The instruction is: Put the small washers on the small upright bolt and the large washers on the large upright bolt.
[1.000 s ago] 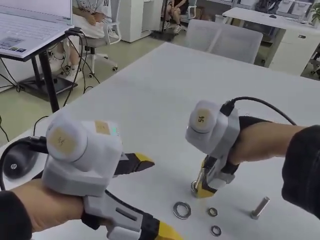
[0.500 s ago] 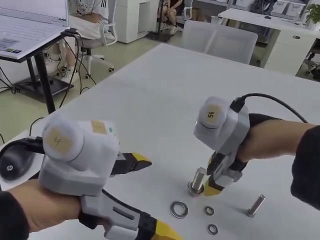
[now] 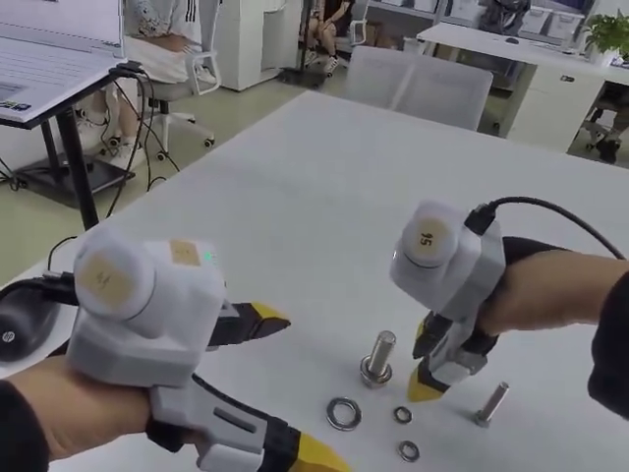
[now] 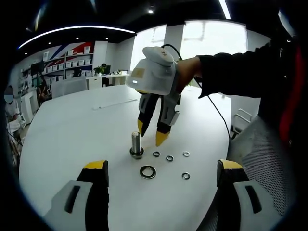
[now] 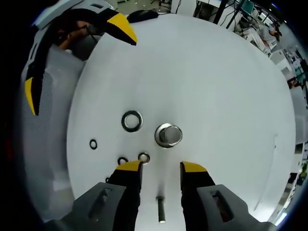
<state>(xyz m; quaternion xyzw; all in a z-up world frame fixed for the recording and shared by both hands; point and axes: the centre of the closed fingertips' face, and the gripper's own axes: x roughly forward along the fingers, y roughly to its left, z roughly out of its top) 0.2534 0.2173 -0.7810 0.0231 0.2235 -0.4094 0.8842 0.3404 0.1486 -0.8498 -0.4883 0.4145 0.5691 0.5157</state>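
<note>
Your right gripper (image 5: 160,166) hangs just beside the large bolt (image 5: 168,135), which stands upright on the white tabletop (image 5: 207,72). Its fingers (image 5: 129,169) are slightly parted with nothing between them. Through the gap you can see the small bolt (image 5: 161,210) lying on its side, on the far side of the gripper from the large bolt. Its nearer end blurs into the gripper body.

Your left gripper (image 4: 162,166) is held well back from the large bolt, with its fingers (image 4: 96,167) spread wide and empty. In the head view, its lower finger is cut off by the bottom edge.

One large washer (image 4: 147,172) lies flat near the large bolt, between the bolt and your left gripper. The small washers (image 4: 169,158) are scattered flat beside the large bolt. Your left gripper view shows four of them, all tiny and hard to tell apart. In your right gripper view, one is half hidden under a fingertip.

The large bolt's foot looks wide. You cannot tell whether that is its head or a washer already around it.
</note>
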